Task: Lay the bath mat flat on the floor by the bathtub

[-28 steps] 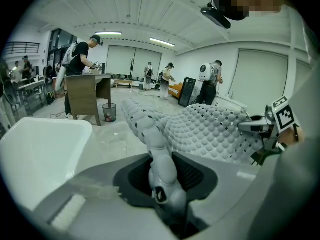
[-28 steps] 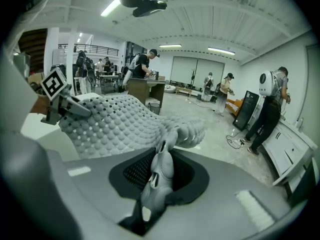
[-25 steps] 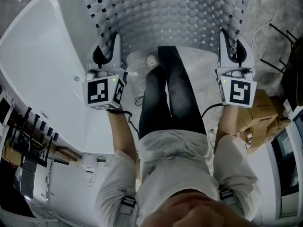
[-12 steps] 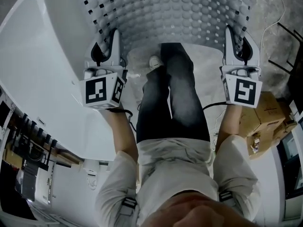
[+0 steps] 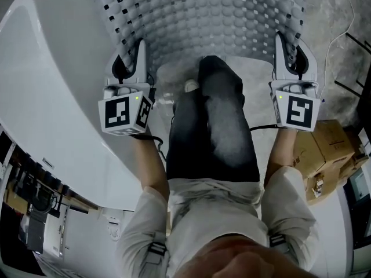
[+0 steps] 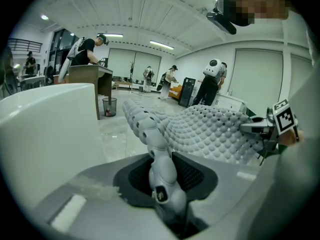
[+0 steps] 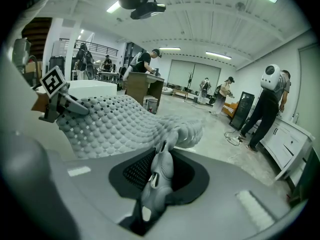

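While I stand with the white bathtub [image 5: 52, 91] at nine o'clock of my legs [image 5: 214, 126], my left claw [image 5: 131, 54] is clenched on one near corner of the knobbly grey bath mat [image 5: 214, 16]. My right claw [image 5: 291, 48] is pinching the other corner. The mat stretches between them toward twelve o'clock, raised at my end. Its far edge seems to droop to the mottled floor [image 5: 333, 4], though I can't be sure. A cardboard box [image 5: 324, 149] sits at four o'clock.
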Demonstrator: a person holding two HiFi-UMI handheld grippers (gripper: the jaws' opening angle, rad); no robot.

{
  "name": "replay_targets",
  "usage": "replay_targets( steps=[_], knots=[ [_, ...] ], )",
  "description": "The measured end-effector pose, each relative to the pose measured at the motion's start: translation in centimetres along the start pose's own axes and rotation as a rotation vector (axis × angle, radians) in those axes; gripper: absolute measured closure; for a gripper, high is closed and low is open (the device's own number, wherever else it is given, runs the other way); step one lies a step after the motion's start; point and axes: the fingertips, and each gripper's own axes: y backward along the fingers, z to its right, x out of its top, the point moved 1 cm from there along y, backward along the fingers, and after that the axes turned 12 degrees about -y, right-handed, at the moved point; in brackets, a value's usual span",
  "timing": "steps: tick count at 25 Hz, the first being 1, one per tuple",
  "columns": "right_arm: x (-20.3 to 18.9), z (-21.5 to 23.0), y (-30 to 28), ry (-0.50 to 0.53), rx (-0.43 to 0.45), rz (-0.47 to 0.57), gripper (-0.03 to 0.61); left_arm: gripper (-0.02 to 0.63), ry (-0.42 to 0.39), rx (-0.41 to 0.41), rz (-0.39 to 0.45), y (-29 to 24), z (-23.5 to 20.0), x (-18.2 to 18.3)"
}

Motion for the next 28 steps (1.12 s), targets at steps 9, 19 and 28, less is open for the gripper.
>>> replay_targets(
  steps=[9, 19, 28],
  knots=[
    [-2.6, 0.3, -1.0, 0.020, -0.024, 0.070, 0.512, 0.509, -0.060, 0.014, 0.080, -1.7, -0.1, -1.2],
    [-4.3, 0.4, -1.6, 0.029, -0.060, 0.097, 0.512, 0.508, -0.088, 0.019, 0.127, -2.7, -0.6, -2.7],
    [2.1, -2.3, 7.3, 0.052, -0.035, 0.225, 0.512, 0.509, -0.168, 0.078, 0.204, 8.4, 0.3, 3.7]
  ],
)
